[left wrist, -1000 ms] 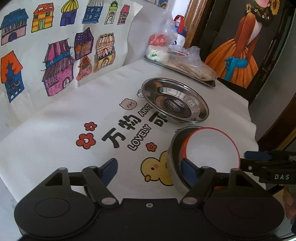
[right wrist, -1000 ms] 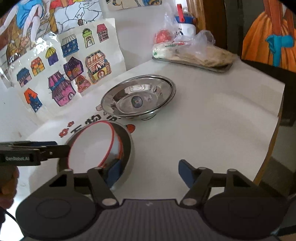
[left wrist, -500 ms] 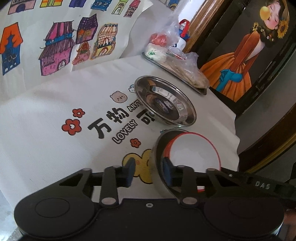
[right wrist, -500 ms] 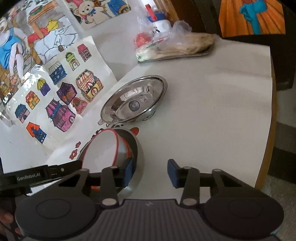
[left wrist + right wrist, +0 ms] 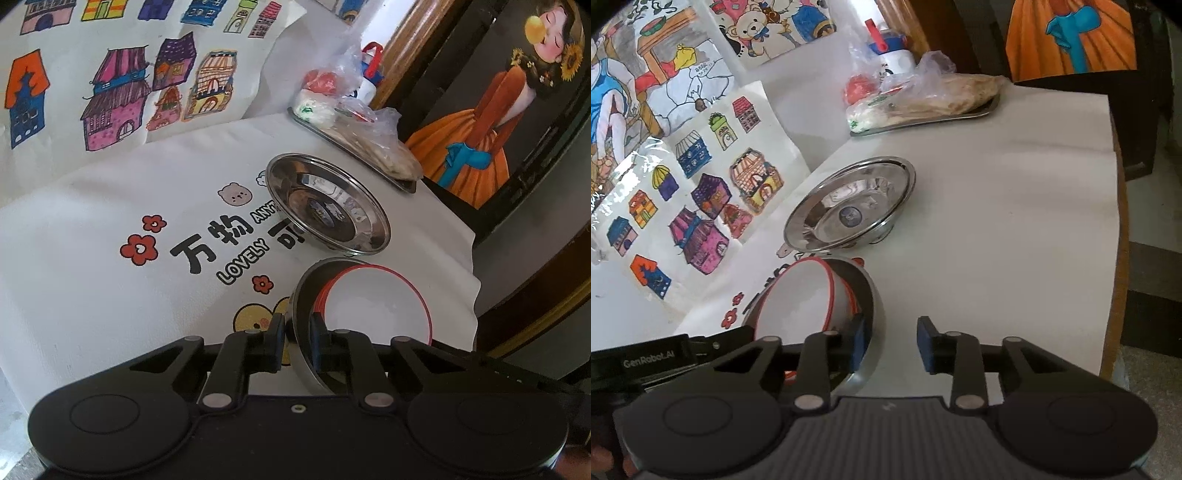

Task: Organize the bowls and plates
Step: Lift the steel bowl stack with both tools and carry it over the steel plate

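Steel bowl rim pinched in left claw; right claw straddles opposite rim, gapped.

A red-rimmed white bowl nests inside a tilted steel bowl, near a steel plate.

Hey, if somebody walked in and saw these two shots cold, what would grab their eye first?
Probably the steel bowl at the near table edge, tipped up with a red-rimmed white bowl nested inside; the left gripper is pinching its rim, while the right gripper straddles the opposite rim with a gap showing. Next, the shiny steel plate mid-table, and the bright house drawings propped behind.
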The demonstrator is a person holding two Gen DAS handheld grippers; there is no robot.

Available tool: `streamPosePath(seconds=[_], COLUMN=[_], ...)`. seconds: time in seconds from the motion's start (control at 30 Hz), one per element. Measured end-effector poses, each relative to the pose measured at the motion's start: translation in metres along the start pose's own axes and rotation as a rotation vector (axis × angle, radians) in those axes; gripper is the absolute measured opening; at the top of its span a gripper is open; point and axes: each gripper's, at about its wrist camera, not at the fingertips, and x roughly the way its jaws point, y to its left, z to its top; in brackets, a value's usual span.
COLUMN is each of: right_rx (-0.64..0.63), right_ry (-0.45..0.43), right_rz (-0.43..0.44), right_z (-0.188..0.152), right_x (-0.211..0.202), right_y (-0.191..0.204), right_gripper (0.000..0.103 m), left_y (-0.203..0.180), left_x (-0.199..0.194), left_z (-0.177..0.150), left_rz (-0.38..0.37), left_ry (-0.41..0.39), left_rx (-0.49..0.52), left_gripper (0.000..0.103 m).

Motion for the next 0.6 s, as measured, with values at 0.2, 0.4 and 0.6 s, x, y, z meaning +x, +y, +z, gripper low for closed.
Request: streamPosePath(seconds=[0.2,0.4,0.6], right_rx=[0.008,0.020,0.050], right_ry=[-0.047,-0.085,-0.095], right_rz=[-0.017,-0.018,0.014], right_z=[-0.009,-0.015,-0.017], right_x=[-0.004,-0.005,-0.005], right_y=[0.004,0.008,0.005], right_gripper=[0.032,0.024,0.014], left_y=[-0.004,-0.017,-0.015], left_x=[-0.002,-0.004,-0.004], left_z=[-0.008,-0.018,-0.019], left_rz=[0.025,0.084,0.085], left_ry=[-0.040,-0.095,-0.101], left_rx=[-0.014,0.048,0.033], left_gripper=[0.015,0.013,0.013])
